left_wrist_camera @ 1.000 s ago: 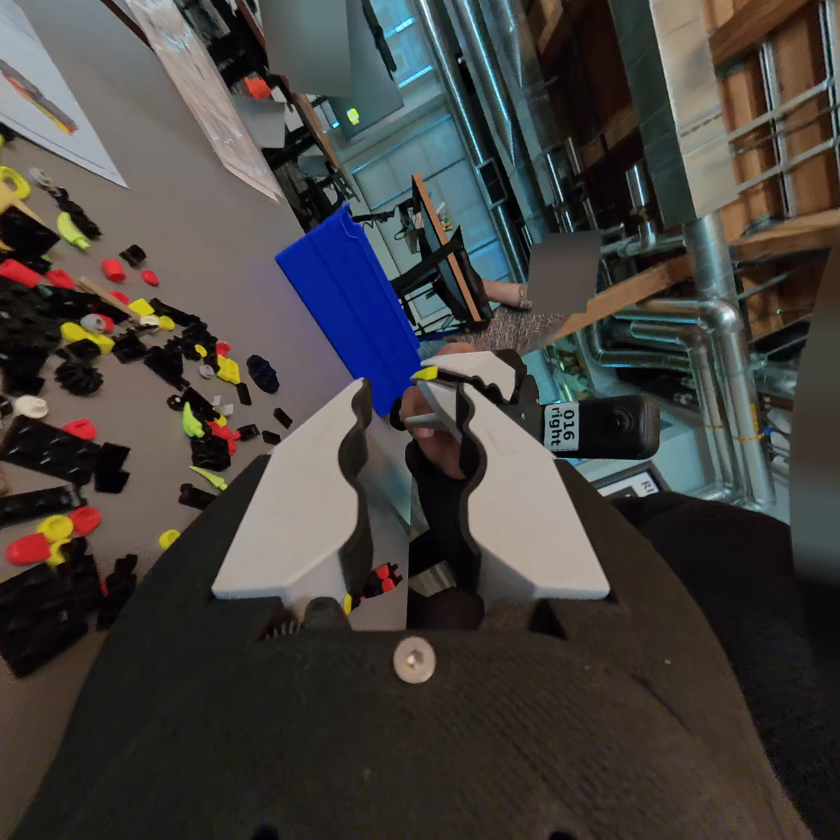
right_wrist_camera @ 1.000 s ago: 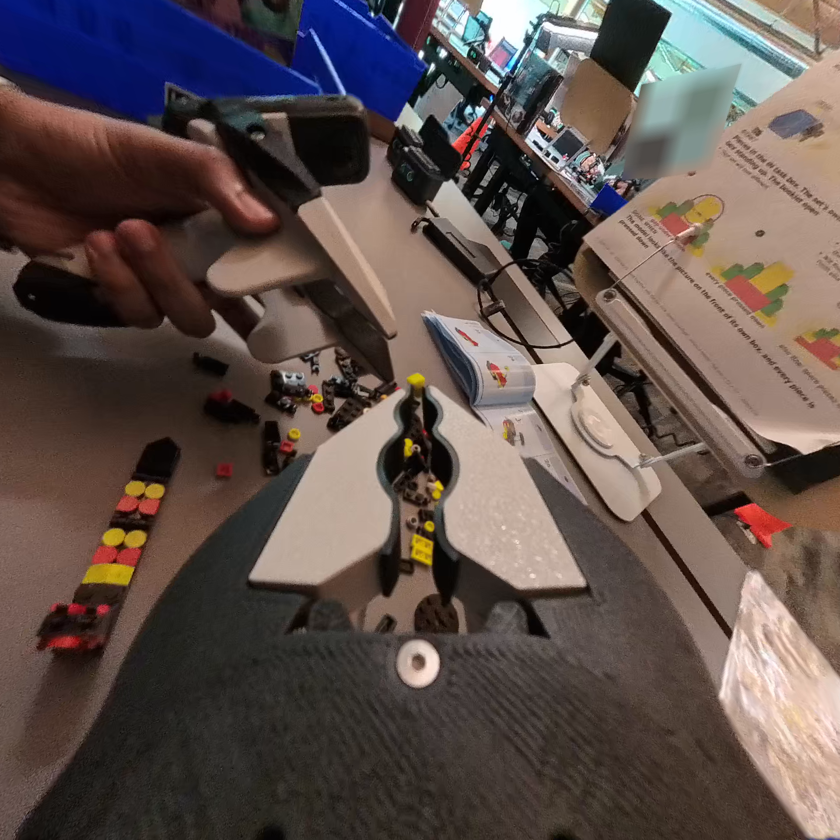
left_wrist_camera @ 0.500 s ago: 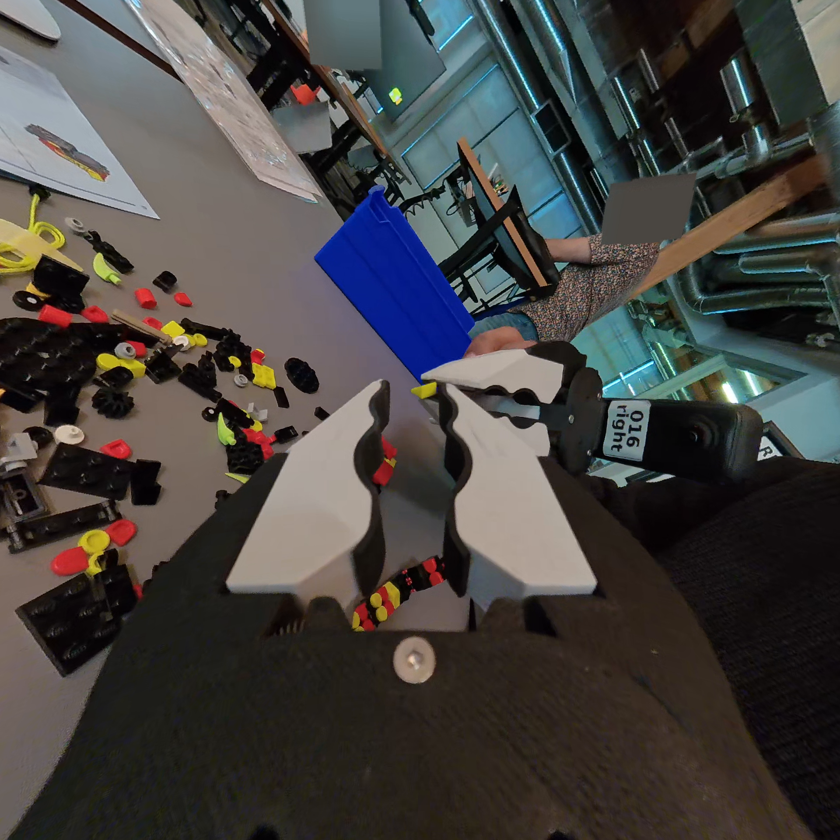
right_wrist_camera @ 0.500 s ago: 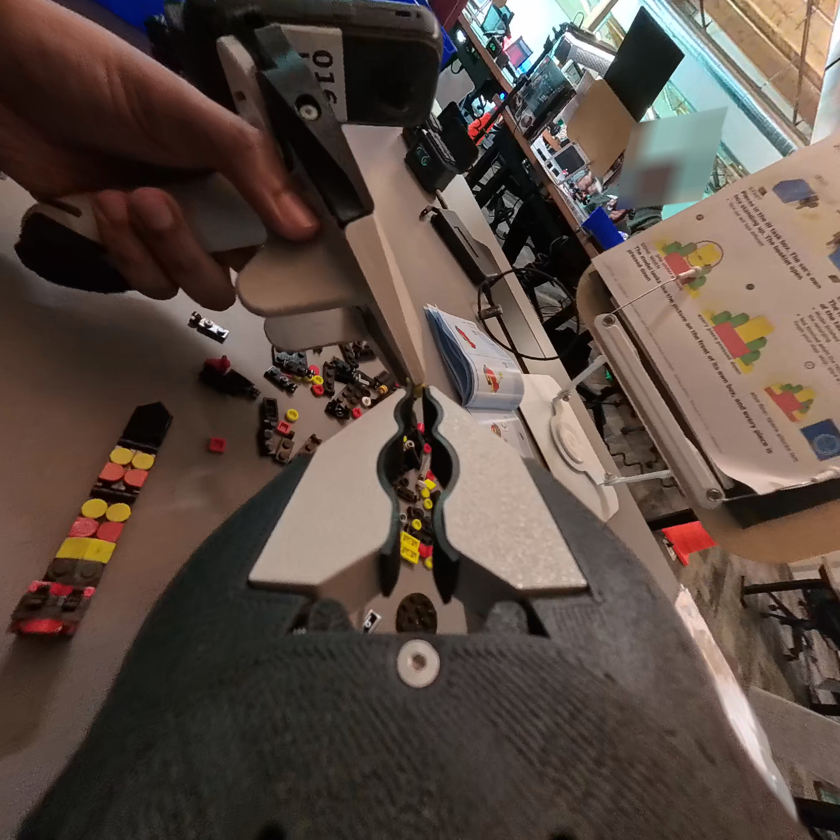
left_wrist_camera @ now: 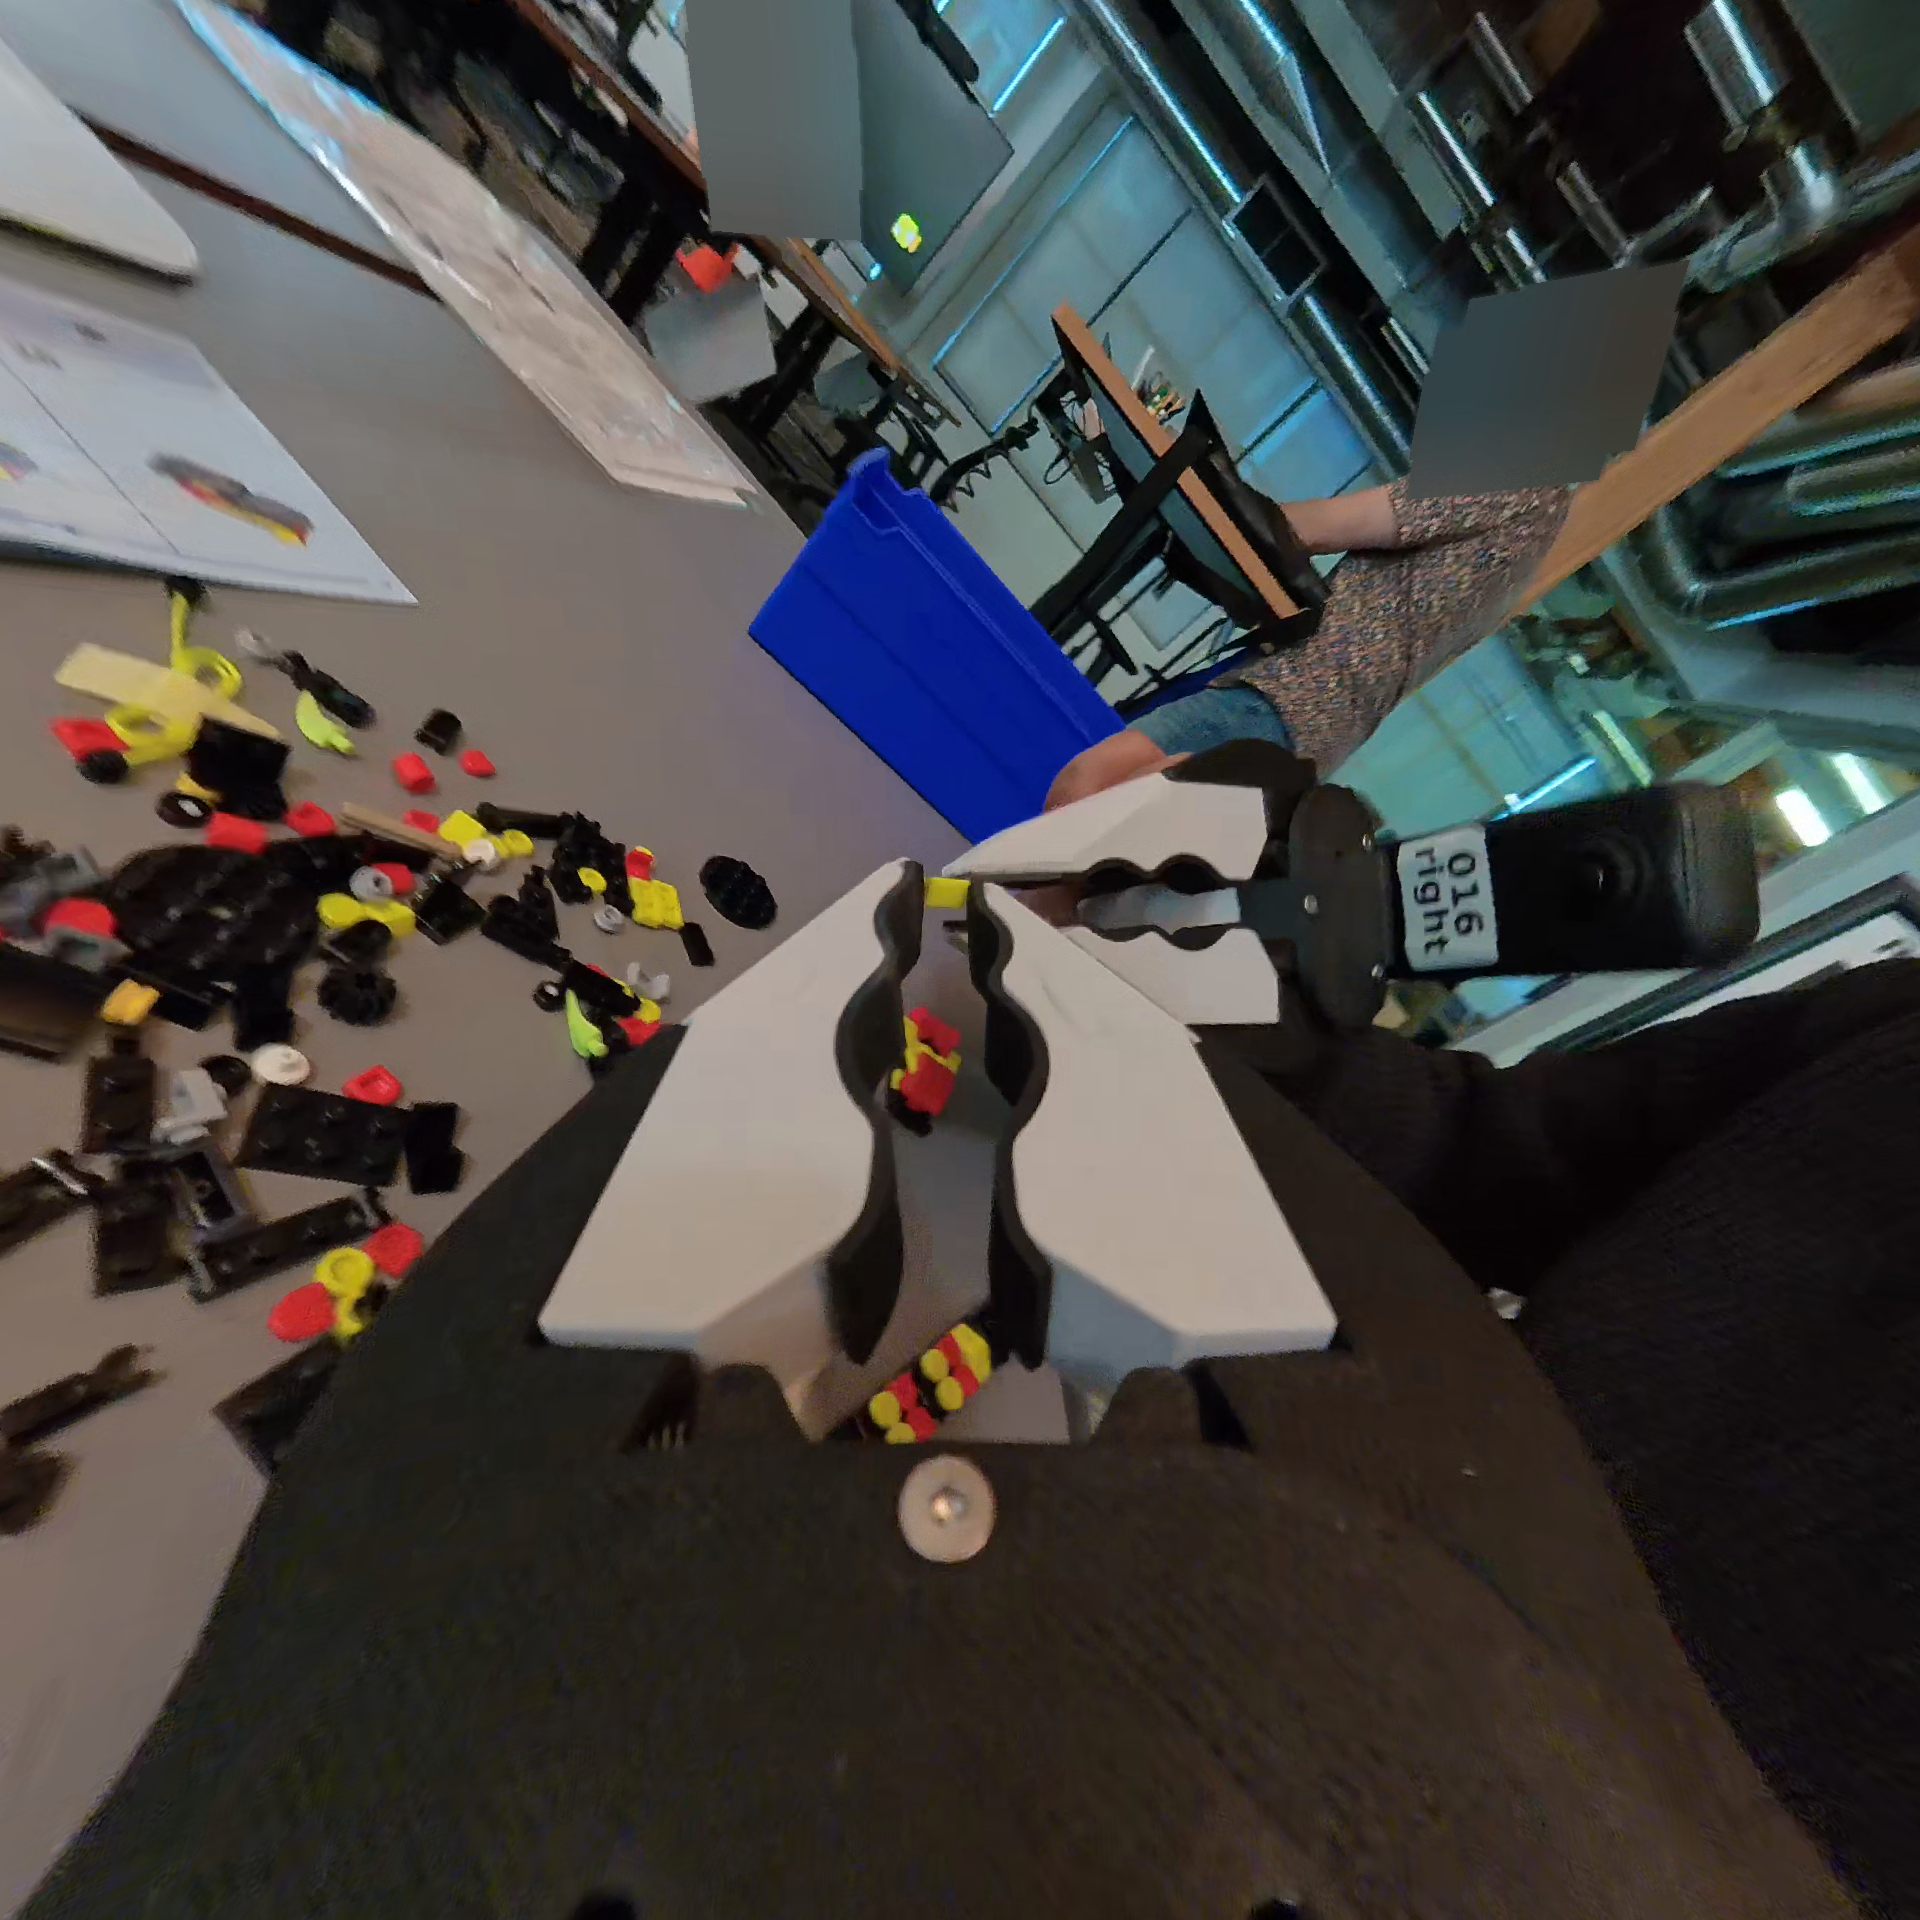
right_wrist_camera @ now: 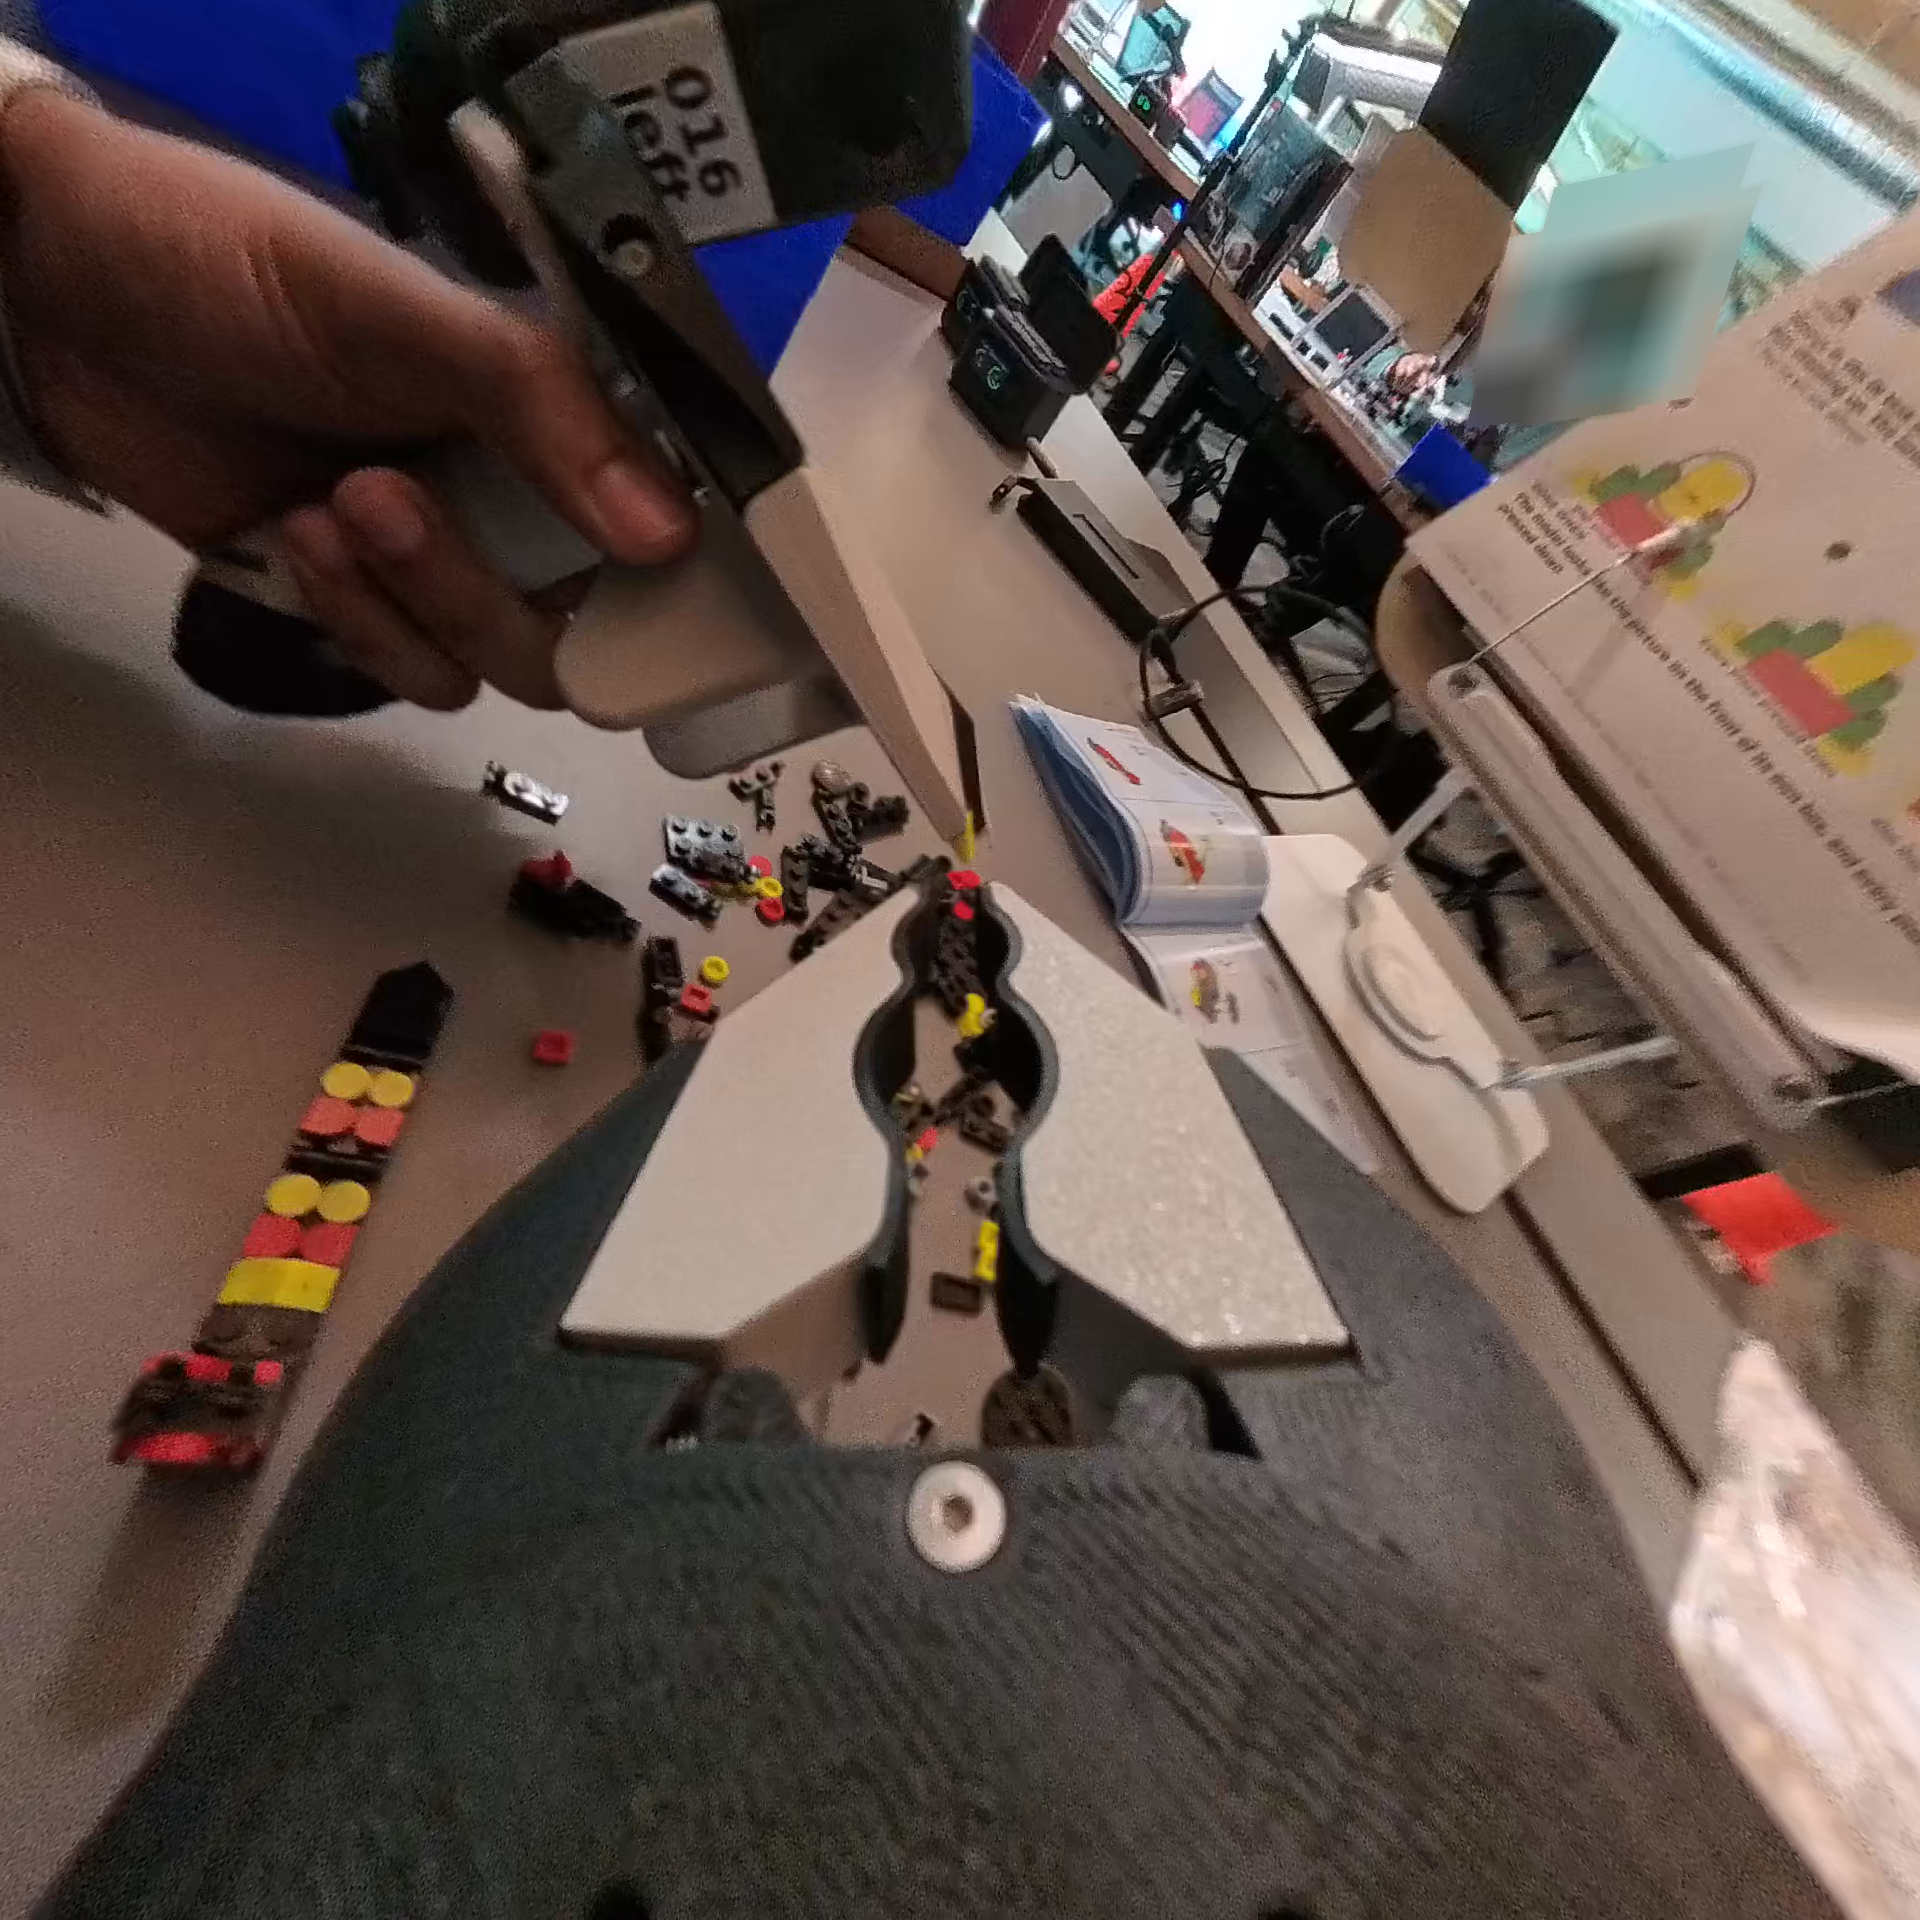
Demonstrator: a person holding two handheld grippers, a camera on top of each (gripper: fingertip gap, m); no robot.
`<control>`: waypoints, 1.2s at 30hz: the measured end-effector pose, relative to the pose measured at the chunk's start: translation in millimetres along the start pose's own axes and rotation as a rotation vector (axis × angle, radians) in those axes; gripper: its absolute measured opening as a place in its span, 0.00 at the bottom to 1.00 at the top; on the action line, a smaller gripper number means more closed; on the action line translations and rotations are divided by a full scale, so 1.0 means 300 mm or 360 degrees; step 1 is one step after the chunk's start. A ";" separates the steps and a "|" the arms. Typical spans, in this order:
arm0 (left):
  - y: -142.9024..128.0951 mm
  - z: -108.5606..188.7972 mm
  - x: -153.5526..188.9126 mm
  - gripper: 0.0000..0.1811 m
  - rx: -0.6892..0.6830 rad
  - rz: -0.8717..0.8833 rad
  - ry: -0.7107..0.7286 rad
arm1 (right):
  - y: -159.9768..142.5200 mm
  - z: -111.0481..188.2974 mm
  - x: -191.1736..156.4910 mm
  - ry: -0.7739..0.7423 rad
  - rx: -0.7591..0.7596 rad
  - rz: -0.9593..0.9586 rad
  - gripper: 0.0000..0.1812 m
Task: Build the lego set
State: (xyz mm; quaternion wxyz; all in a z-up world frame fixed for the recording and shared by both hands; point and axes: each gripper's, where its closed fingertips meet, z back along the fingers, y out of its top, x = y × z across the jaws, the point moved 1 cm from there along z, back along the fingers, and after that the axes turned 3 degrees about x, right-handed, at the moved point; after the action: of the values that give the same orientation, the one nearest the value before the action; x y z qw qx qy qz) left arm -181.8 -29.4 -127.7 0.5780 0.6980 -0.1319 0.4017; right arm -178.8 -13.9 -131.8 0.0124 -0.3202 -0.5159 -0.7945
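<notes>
In the left wrist view my left gripper (left_wrist_camera: 943, 896) has its tips closed around a small yellow piece (left_wrist_camera: 945, 891). My right gripper (left_wrist_camera: 961, 875) reaches in from the right, shut, with its tips on the same piece. In the right wrist view the left gripper (right_wrist_camera: 961, 826), held by a hand (right_wrist_camera: 312, 416), points down to the tips of my right gripper (right_wrist_camera: 961, 888), and the yellow piece (right_wrist_camera: 968, 836) shows as a sliver between them. A black strip with yellow and red round tiles (right_wrist_camera: 312, 1195) lies on the table to the left. Both grippers are above the table.
Loose black, red and yellow pieces (left_wrist_camera: 312, 935) are scattered on the grey table, also in the right wrist view (right_wrist_camera: 790, 862). A blue bin (left_wrist_camera: 914, 665) stands behind. An open booklet (right_wrist_camera: 1164, 842) and a white stand (right_wrist_camera: 1434, 1039) lie right. A person (left_wrist_camera: 1403, 623) sits far back. Left and right tips are no more than a few centimetres apart.
The two grippers have come together tip to tip. The left gripper's fingers have narrowed around the yellow piece that the right gripper brought.
</notes>
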 end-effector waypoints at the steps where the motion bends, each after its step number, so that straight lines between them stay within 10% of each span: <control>1: 0.007 0.004 0.002 0.03 0.0008 -0.0075 0.0019 | -0.002 0.000 0.008 0.0014 0.0009 -0.0102 0.04; 11: -0.035 -0.001 0.049 0.03 -0.0125 -0.1072 0.0204 | -0.002 0.033 0.024 0.0807 0.0174 -0.1899 0.18; 36: -0.115 -0.020 0.022 0.03 -0.0337 -0.1499 0.0322 | -0.034 0.023 -0.049 0.0909 -0.0035 -0.1825 0.04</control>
State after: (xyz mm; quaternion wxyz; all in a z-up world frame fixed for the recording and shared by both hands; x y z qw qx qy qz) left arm -157.7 -11.8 -147.2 0.7744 0.5767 0.2147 0.1468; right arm -167.3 -8.0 -146.0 -0.2810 0.2307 -0.5734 -0.7342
